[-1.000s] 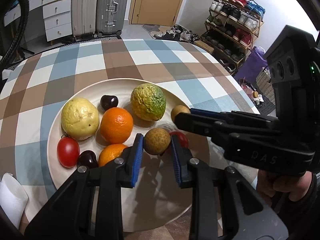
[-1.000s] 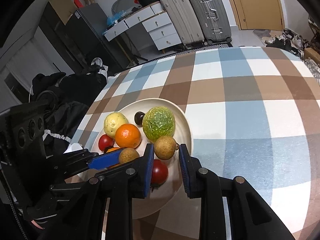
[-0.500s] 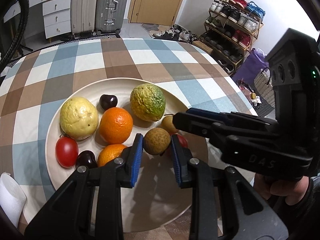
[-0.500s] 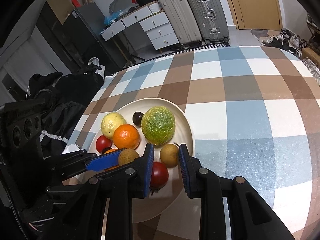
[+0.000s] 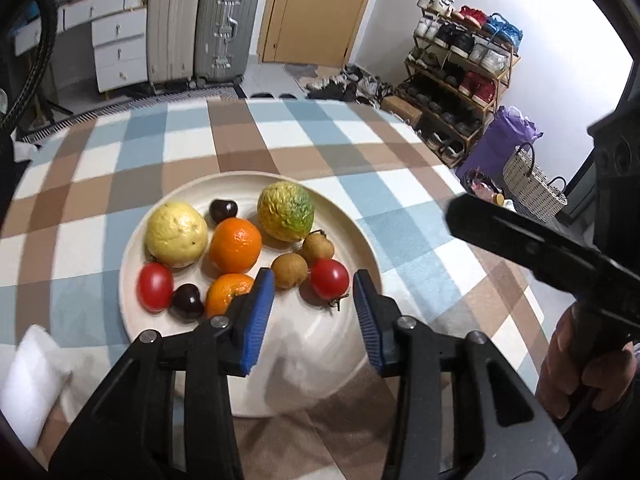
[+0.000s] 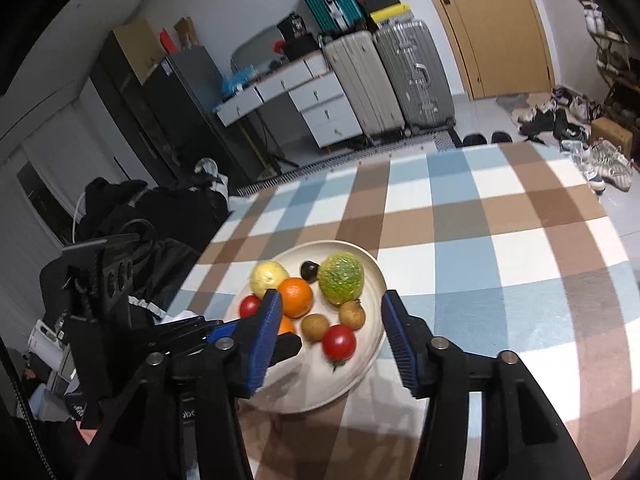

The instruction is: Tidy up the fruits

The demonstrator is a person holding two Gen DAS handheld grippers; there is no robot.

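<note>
A cream plate [image 5: 352, 228] [image 6: 372, 356] on the checked tablecloth holds the fruit: a yellow guava [image 5: 176, 234], a green-yellow fruit [image 5: 285, 211] [image 6: 341, 278], an orange [image 5: 235, 245] [image 6: 295, 297], a half-hidden orange [image 5: 228, 294], two red tomatoes [image 5: 329, 279] [image 5: 154, 286], two dark plums [image 5: 223, 210] [image 5: 187, 301] and two brown longans [image 5: 289, 270] [image 5: 317, 245]. My left gripper [image 5: 313, 316] is open and empty above the plate's near side. My right gripper [image 6: 330, 336] is open and empty, raised over the plate.
A white tissue [image 5: 28, 376] lies at the table's near left edge. The checked tablecloth [image 5: 240, 148] stretches far beyond the plate. Suitcases [image 5: 200, 28], drawers and a shoe rack [image 5: 460, 64] stand beyond the table.
Both grippers opened and let go of their longans, which now lie on the plate by the red tomato. Both grippers have pulled back and up from the plate.
</note>
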